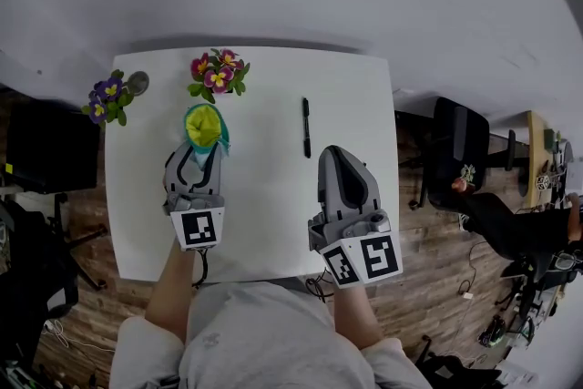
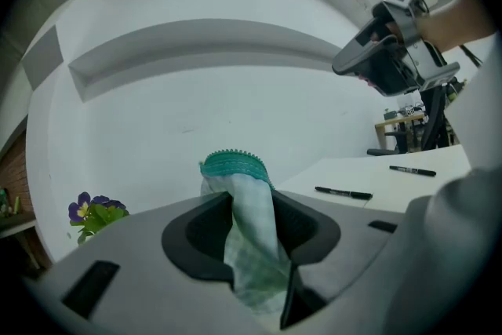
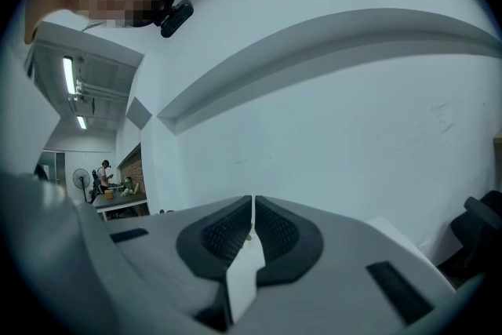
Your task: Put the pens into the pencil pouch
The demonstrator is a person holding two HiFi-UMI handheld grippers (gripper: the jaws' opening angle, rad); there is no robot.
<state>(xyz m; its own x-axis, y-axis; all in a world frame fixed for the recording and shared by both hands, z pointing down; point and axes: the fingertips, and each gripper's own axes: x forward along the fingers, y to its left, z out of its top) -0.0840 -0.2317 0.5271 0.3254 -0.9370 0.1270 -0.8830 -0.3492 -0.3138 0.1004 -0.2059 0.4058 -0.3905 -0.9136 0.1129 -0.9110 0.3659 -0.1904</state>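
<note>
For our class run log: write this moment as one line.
left claw: shut on pencil pouch | right claw: shut, empty | pen: lying on table

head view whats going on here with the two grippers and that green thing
A person works at a white table with a hand-held gripper in each hand. The left hand-held gripper is clamped on a green pencil pouch. The right hand-held gripper is shut and empty. Two black pens lie on the table, untouched.

Soft, even light, faint shadows. Fisheye curvature and black vignetting ring both gripper views. Strip lights [image 3: 69, 76] glow far left of the fingers [image 3: 227, 235], whose near surfaces blur.
</note>
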